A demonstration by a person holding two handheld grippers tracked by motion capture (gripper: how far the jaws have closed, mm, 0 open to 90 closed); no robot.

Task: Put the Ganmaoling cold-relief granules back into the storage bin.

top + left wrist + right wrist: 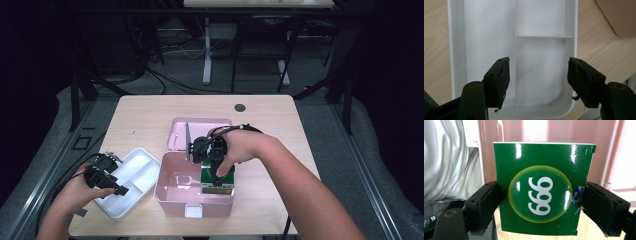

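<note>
A glossy green carton (544, 190) with a yellow-ringed circle and white digits sits between my right gripper's (540, 206) jaws, which press on its two sides. In the high view this carton (207, 176) stands upright inside the open pink box (165, 192), at its right end, with the right gripper (218, 184) shut on it from above. My left gripper (119, 190) hovers over the white divided tray (135, 172) left of the box. Its jaws (539, 80) stand wide open over the tray's (489, 32) compartments with nothing between them.
The pink box's lid (200, 125) lies open behind it. A small white latch (193, 211) marks the box's front wall. White cloth (446, 157) shows left of the carton. Bare wooden table (270, 120) surrounds the box; chair and desk legs stand beyond the far edge.
</note>
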